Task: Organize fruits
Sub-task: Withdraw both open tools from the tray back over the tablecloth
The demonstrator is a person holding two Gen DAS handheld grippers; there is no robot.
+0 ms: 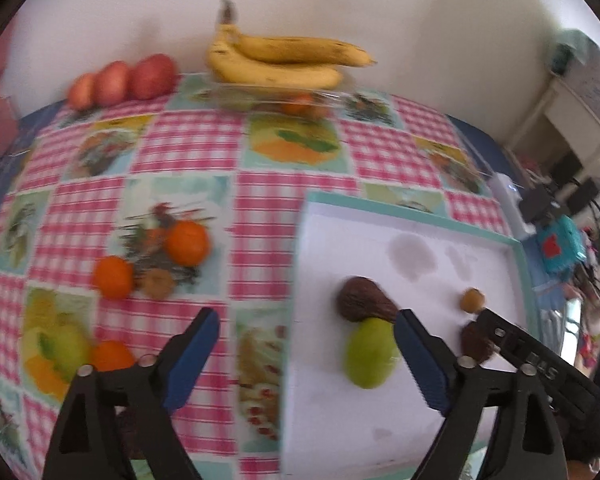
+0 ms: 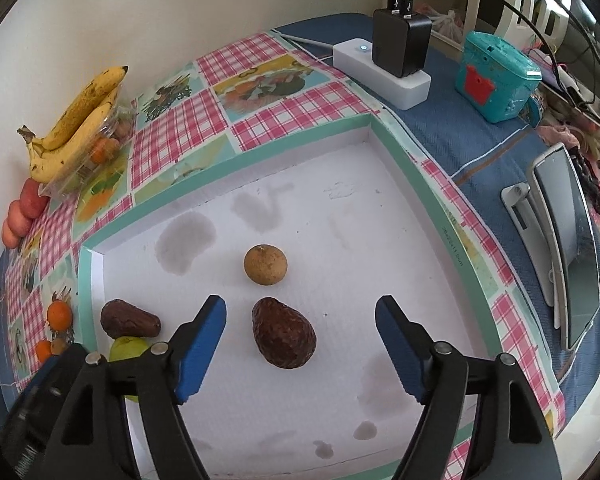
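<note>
While the left gripper (image 1: 306, 332) hangs with its blue-padded fingers (image 1: 192, 356) spread wide and empty, its view takes in the desk's glossy checked oilcloth (image 1: 188, 144) and the fruit not yet gathered: three smooth tangerines (image 1: 187, 242) and a small rough brown fruit (image 1: 158, 283) lie loose to the left, red apples (image 1: 134, 78) sit by the wall, and speckled bananas (image 1: 276, 60) rest on a clear plastic punnet (image 1: 276, 98). To the right, the shallow white tray (image 1: 518, 256) with its mint rim holds a green pear-like fruit (image 1: 368, 354) touching a wrinkled dark avocado (image 1: 360, 304). This view is blurred, so finer detail escapes me.

From the right gripper (image 2: 300, 340), fingers likewise apart and holding nothing, a second pebbly, pear-shaped avocado (image 2: 283, 334) lies between and just ahead of the tips, with a round, matte tan fruit (image 2: 265, 264) beyond it. The tray floor looks like dimpled foam with damp stains.

I judge the risks plain enough: round fruit may roll on the slick cloth if nudged off-centre, a ripe avocado could bruise under a hard squeeze, and the two grippers sit near each other over the tray's left corner, where they might collide.
</note>
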